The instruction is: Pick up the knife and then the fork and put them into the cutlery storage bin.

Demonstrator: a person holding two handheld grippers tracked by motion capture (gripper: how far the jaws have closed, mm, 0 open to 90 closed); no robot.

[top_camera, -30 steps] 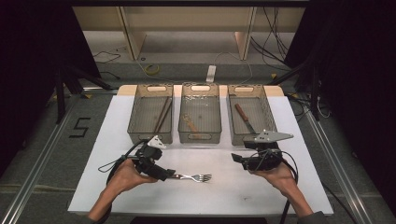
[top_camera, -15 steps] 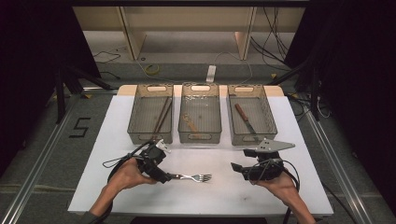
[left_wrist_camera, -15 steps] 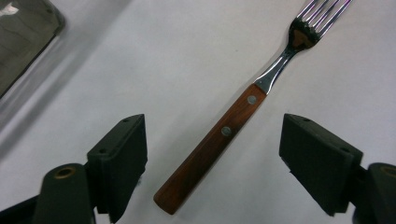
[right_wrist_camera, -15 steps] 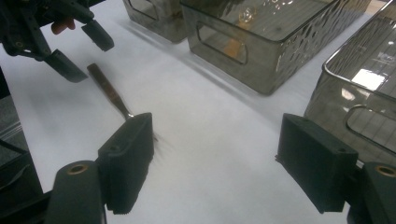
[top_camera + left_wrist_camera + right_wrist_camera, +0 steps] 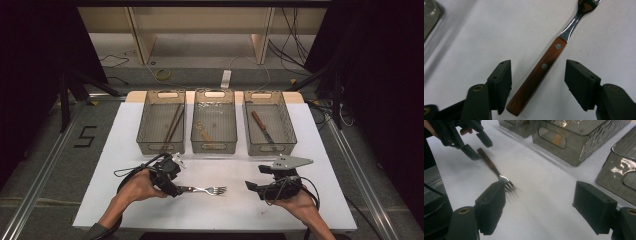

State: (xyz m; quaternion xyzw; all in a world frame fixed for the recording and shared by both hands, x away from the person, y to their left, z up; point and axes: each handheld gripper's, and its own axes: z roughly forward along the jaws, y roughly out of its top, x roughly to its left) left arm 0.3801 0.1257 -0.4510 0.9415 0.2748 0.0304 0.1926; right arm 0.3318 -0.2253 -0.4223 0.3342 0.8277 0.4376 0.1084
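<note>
I had the left claw [image 5: 537,82] down over the fork [image 5: 202,190], which lay flat on the white table [image 5: 230,215] near its front edge, tines pointing toward 3 o'clock. Its jaws had just been closing around the wooden handle, though I saw both pads short of the wood. My right claw [image 5: 540,210] hung open at the fork's 3 o'clock, holding nothing.

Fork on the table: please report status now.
Left tool closing around fork handle, pads not touching. Right tool open, empty. Fork flat on table. Nothing in the way.
</note>
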